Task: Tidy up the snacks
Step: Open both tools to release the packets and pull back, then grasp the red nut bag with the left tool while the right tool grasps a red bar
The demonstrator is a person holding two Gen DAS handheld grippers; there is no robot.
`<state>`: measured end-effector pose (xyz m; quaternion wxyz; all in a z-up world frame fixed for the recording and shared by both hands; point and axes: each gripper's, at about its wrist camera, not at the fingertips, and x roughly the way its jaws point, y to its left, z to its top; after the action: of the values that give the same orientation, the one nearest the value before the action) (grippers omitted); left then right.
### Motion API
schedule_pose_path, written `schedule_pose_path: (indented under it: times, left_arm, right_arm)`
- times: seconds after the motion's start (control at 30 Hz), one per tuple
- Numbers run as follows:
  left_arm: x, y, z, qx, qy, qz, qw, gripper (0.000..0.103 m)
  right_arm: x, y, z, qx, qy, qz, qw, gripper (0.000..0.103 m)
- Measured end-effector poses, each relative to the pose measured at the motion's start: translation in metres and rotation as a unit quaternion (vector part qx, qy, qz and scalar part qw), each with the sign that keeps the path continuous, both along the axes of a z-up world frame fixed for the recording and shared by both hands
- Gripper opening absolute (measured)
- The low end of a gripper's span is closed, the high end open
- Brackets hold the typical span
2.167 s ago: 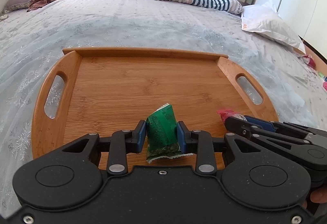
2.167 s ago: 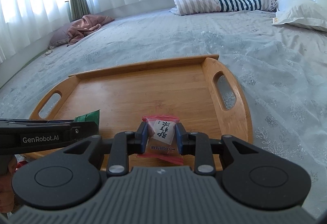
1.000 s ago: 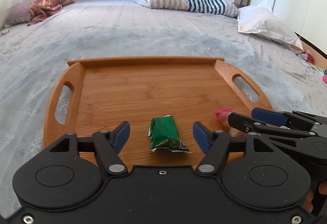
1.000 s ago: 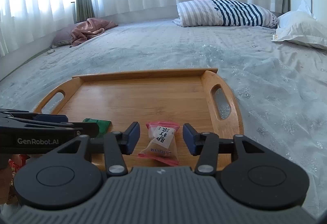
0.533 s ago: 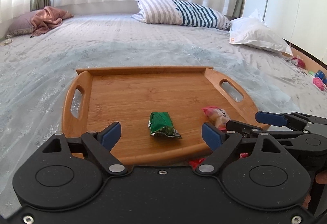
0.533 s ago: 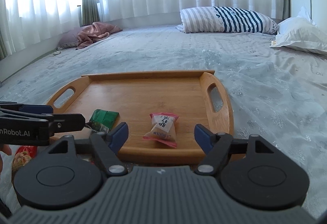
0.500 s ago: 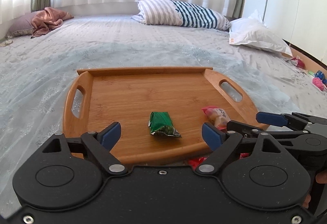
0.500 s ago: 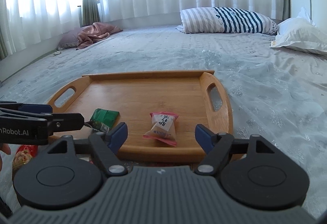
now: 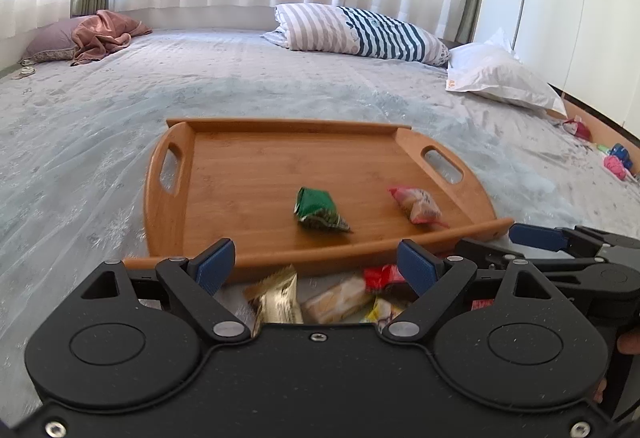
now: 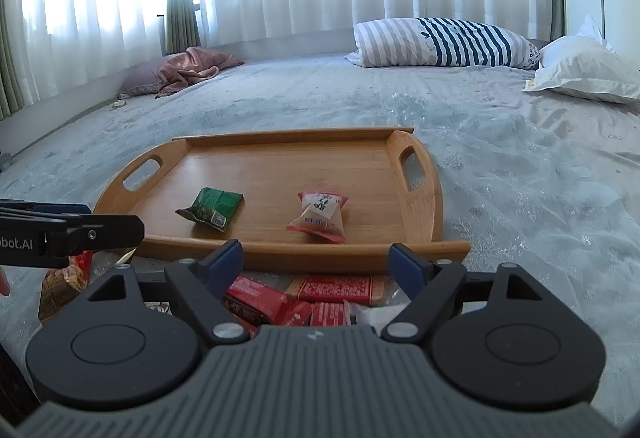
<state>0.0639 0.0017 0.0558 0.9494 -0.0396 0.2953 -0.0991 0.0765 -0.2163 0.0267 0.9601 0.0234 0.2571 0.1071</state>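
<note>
A wooden tray (image 9: 248,174) (image 10: 280,166) lies on the bed. On it rest a green snack packet (image 9: 318,208) (image 10: 212,207) and a pink-and-white snack packet (image 9: 418,206) (image 10: 322,214). My left gripper (image 9: 316,264) is open and empty, held before the tray's near rim above loose snacks: a gold packet (image 9: 276,298) and a yellow one (image 9: 336,304). My right gripper (image 10: 318,258) is open and empty over several red packets (image 10: 336,288). Each gripper shows at the edge of the other's view.
A grey-blue bedspread (image 9: 80,126) surrounds the tray. A striped pillow (image 9: 360,32), a white pillow (image 9: 500,80) and a pink cloth (image 9: 104,36) lie at the far side. Small items (image 9: 616,158) sit at the right bed edge. More snacks (image 10: 60,278) lie left.
Both grippers opened and let go of the green and pink packets on the tray, then drew back toward the near rim, bringing the loose snacks below into view.
</note>
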Motion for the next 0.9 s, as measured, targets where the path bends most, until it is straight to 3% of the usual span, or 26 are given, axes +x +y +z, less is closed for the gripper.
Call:
schedule_pose_path:
  times: [0.4, 0.47, 0.7, 0.9]
  left_arm:
    - [-0.027, 0.015, -0.012, 0.0, -0.002, 0.022, 0.9997, 0.087]
    - [-0.031, 0.016, -0.013, 0.001, -0.004, 0.02, 0.9998, 0.083]
    - [-0.04, 0.013, -0.015, 0.012, -0.001, 0.011, 0.9999, 0.052]
    - [-0.051, 0.02, -0.012, 0.009, -0.016, 0.051, 0.9985, 0.05]
  right_arm:
    - [-0.022, -0.002, -0.01, 0.0, 0.0, -0.006, 1.0, 0.089]
    - [-0.025, -0.003, -0.011, -0.001, 0.001, -0.01, 1.0, 0.089]
    - [-0.035, -0.007, -0.015, 0.001, 0.008, -0.018, 1.0, 0.09]
    - [-0.039, -0.011, -0.019, 0.002, 0.015, -0.026, 1.0, 0.09]
